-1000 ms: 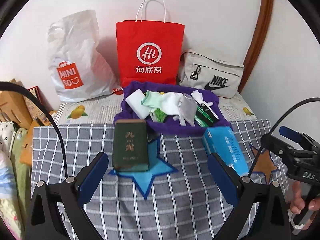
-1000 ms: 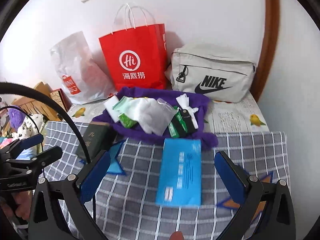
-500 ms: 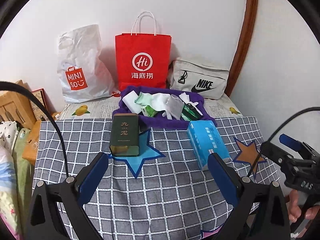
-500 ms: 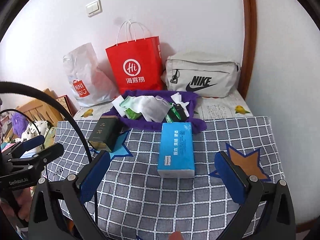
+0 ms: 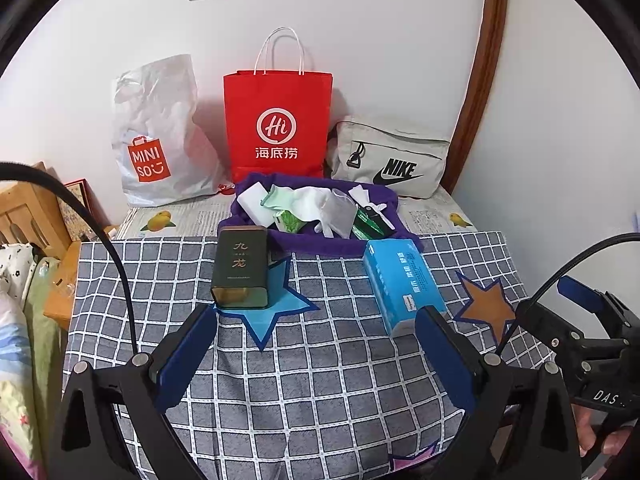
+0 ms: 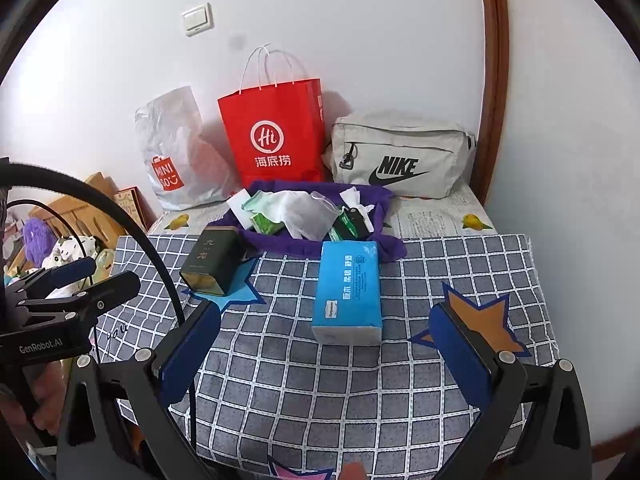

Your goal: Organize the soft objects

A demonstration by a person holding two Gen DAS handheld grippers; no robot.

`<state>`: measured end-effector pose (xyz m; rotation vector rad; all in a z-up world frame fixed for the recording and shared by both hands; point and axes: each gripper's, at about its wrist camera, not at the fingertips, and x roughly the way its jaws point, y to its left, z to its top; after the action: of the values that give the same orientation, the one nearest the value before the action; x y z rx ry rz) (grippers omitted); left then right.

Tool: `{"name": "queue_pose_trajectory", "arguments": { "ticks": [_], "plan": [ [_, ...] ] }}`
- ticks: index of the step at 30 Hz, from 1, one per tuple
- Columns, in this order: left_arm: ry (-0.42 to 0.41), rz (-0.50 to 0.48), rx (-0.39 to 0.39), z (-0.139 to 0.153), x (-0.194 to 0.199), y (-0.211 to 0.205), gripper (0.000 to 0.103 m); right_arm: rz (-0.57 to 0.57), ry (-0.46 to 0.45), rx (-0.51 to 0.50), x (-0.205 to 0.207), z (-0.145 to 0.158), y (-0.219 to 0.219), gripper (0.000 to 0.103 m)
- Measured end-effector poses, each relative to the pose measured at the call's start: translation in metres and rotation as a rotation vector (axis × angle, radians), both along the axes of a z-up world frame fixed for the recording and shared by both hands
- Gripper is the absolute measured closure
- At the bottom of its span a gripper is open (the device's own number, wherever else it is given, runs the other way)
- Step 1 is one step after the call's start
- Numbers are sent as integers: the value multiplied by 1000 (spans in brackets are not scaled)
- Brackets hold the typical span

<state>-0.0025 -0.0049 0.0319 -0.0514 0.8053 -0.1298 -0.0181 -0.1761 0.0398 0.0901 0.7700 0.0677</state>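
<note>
So from my seat both grippers are hanging above the near edge of the table with nothing in them. The left gripper (image 5: 314, 338) has its jaws spread wide, and the right gripper (image 6: 326, 338) is just as wide. Between them and the wall there's a checked cloth (image 5: 320, 380) with star patches covering the table. A dark green tin (image 5: 240, 268) lies on its side on the blue star (image 5: 276, 304), left of centre. To its right, well apart, a blue tissue pack (image 6: 348, 288) lies flat on the cloth, pretty much straight ahead of the right gripper. The soft stuff is piled behind those two on a purple cloth (image 6: 384, 244) at the far edge of the checked one: a white block (image 5: 252, 202), pale green and white fabric bits (image 5: 304, 200), a see-through pouch (image 5: 340, 212) and some green packets (image 5: 366, 228), all heaped together and touching. I can't tell exactly what each piece is. Along the wall behind the pile stand a white Miniso bag (image 5: 160, 136), a red paper bag (image 5: 278, 124) and a grey Nike bag (image 6: 400, 156), side by side on newspaper (image 6: 436, 216). An orange star (image 6: 480, 320) sits on the cloth just past the right gripper's right finger. In the right view the left gripper shows at the left edge.
</note>
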Motion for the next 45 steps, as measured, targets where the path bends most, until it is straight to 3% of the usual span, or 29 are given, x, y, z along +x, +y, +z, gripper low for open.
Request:
{"name": "queue_pose_trajectory", "arguments": {
  "ticks": [45],
  "plan": [
    [-8, 16, -8, 5, -4, 9, 3, 30, -16, -17, -5, 5, 11, 1]
  ]
}}
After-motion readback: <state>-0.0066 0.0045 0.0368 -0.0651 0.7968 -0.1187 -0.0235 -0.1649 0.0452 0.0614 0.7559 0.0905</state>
